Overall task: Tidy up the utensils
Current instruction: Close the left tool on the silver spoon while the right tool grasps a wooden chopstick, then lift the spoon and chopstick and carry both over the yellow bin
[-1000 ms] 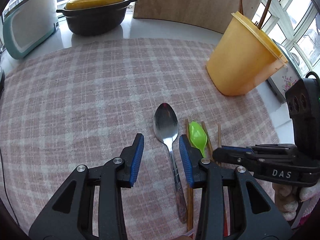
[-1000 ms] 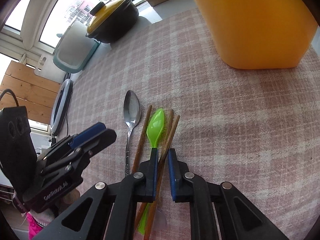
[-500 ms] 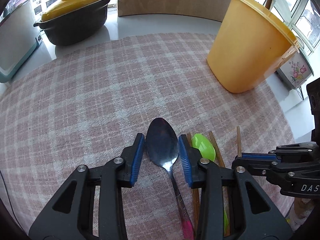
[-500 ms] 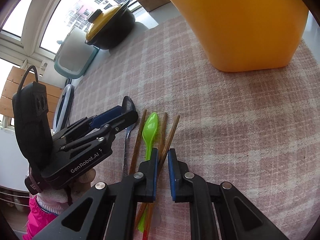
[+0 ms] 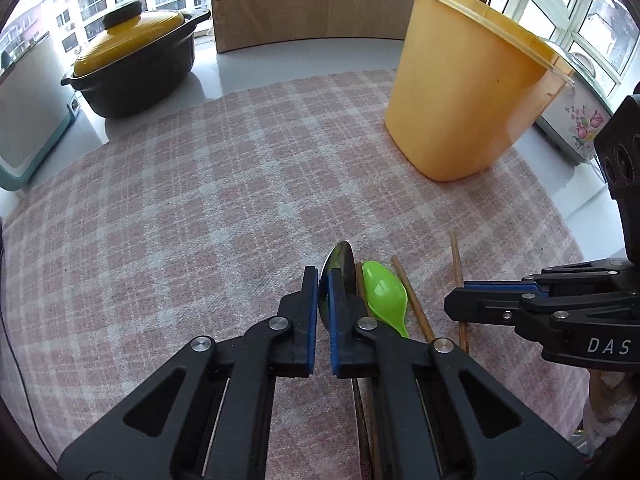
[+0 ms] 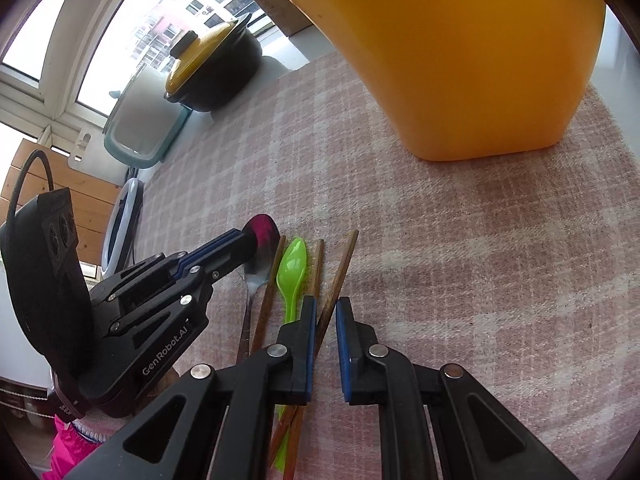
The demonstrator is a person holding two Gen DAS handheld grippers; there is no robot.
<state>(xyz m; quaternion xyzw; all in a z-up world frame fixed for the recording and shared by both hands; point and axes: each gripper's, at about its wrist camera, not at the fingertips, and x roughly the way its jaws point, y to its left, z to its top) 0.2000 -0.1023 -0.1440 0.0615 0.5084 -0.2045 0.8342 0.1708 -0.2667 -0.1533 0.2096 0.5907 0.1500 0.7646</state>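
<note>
The left gripper [image 5: 323,280] has just been closing, and its blue pads now pinch the bowl of the metal spoon [image 5: 340,264] between them, the bowl turned up on its edge. It points steeply down at the pink checked cloth [image 5: 200,220]; in the right wrist view it reaches in from the left, its tips [image 6: 244,240] on the spoon's bowl [image 6: 266,232].

The right gripper [image 6: 323,312] also tilts steeply down, its jaws nearly together around a brown chopstick [image 6: 340,268] that runs up between them. The pads seem to press on it, though a sliver of gap on the right side makes the contact hard to confirm.

The green plastic spoon [image 5: 386,292] lies flat on the cloth just right of the metal one, with other chopsticks [image 5: 412,300] beside it. The yellow utensil holder [image 5: 472,100] stands well beyond them, sticks rising from its top. A black pot with a yellow lid [image 5: 136,64] sits off the cloth at the far left.
</note>
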